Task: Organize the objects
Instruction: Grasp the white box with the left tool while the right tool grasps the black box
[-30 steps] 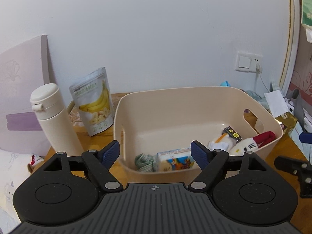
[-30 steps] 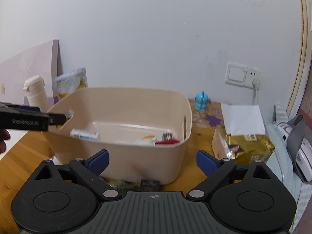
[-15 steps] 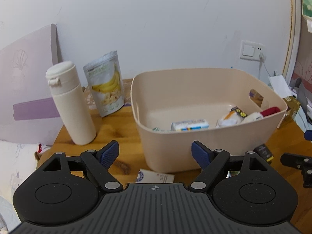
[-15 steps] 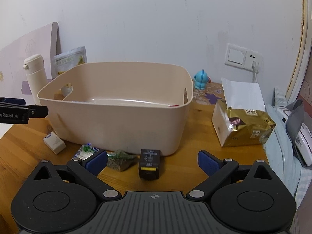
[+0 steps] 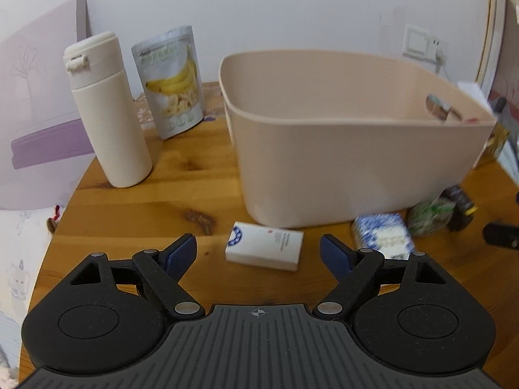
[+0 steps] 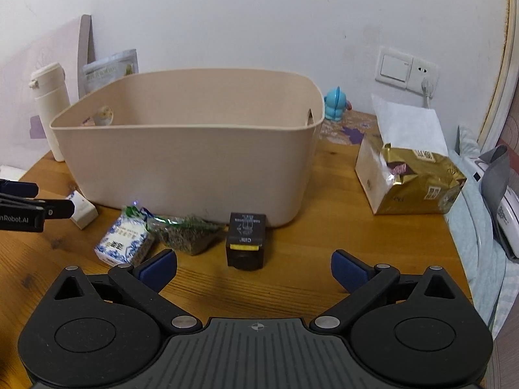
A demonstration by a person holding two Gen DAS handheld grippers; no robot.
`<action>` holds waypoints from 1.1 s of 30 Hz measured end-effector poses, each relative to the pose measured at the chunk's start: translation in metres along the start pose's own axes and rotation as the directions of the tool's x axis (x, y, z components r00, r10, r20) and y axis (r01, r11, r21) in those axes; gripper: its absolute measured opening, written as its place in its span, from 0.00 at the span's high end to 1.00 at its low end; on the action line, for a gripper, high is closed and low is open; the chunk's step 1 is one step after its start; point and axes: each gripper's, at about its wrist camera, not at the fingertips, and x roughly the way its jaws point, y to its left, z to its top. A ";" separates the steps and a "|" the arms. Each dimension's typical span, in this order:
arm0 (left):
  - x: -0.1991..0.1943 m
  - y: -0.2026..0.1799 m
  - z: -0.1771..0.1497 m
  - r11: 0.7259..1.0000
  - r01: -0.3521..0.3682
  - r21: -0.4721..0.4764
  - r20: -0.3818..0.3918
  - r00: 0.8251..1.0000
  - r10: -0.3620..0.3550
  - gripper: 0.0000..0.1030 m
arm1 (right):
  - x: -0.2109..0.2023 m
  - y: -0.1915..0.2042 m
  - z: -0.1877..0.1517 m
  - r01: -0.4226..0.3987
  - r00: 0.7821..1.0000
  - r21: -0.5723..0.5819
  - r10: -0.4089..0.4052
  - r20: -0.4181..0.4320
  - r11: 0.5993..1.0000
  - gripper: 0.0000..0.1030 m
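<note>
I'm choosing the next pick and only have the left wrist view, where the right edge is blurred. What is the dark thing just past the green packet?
Observer: A small black box with a yellow label. It stands on the table in front of the bin, right of the green packet.
Operator: Does the right claw have it?
Observer: No. The right claw is open and empty, with the box just ahead, between the lines of its fingers.
Operator: Is anything behind the bin on that side?
Observer: A blue toy figure stands near the wall, behind the bin's right corner.
</note>
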 end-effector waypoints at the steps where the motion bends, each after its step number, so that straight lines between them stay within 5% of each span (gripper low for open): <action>1: 0.003 0.000 -0.002 1.000 -0.005 0.006 -0.006 1.000 0.005 0.18 | 0.002 0.000 -0.001 0.002 1.000 0.000 -0.002 -0.005 1.000 0.00; 16: 0.035 0.004 -0.012 1.000 0.014 0.011 -0.047 0.999 -0.014 0.18 | 0.039 0.002 -0.006 0.011 0.997 0.010 -0.010 -0.083 1.000 0.00; 33: 0.052 0.012 -0.006 0.999 0.040 -0.019 0.018 0.999 -0.040 0.22 | 0.061 0.001 -0.001 0.006 0.998 0.019 -0.005 -0.062 1.000 0.25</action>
